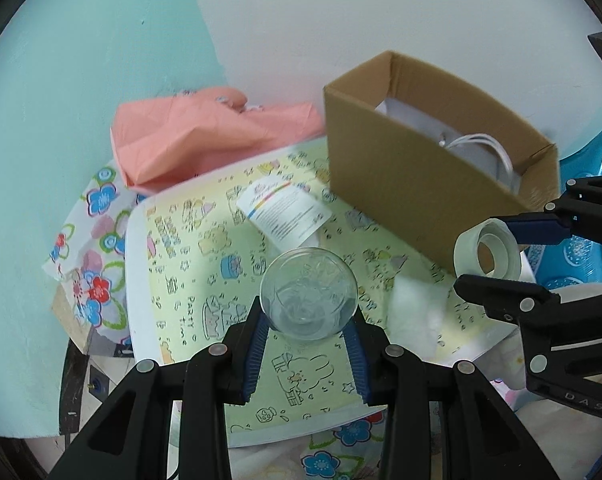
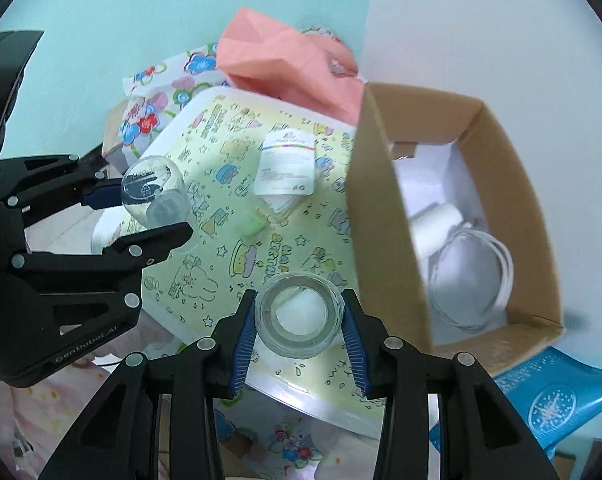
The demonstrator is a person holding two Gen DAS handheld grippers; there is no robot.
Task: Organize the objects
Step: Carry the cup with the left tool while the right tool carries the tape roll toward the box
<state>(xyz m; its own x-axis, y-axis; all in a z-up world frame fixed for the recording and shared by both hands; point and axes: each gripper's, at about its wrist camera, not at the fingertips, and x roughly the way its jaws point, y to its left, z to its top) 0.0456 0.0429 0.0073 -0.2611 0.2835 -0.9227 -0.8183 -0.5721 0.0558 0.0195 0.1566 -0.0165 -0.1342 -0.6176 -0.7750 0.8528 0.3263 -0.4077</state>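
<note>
Carrying both picks, I have left jaws clenched on the clear cup (image 1: 309, 294) and right jaws on the tape roll (image 2: 299, 314), next lowering each into the cardboard box (image 2: 385, 200) beside them.

We see a wall (image 1: 341, 20) behind everything, part turquoise and part white. Against it lies a crumpled pink cloth (image 1: 205, 136), which overlaps the far edge of a pale yellow cartoon-printed board (image 1: 205, 264) bearing the words "PARTY time". Beneath that board a flower-patterned cloth (image 1: 93, 248) spreads out, showing at the left and again near the bottom of the left wrist view. To the right, past the board, a blue plastic stool (image 2: 549, 400) with white starburst marks stands near the corner.
</note>
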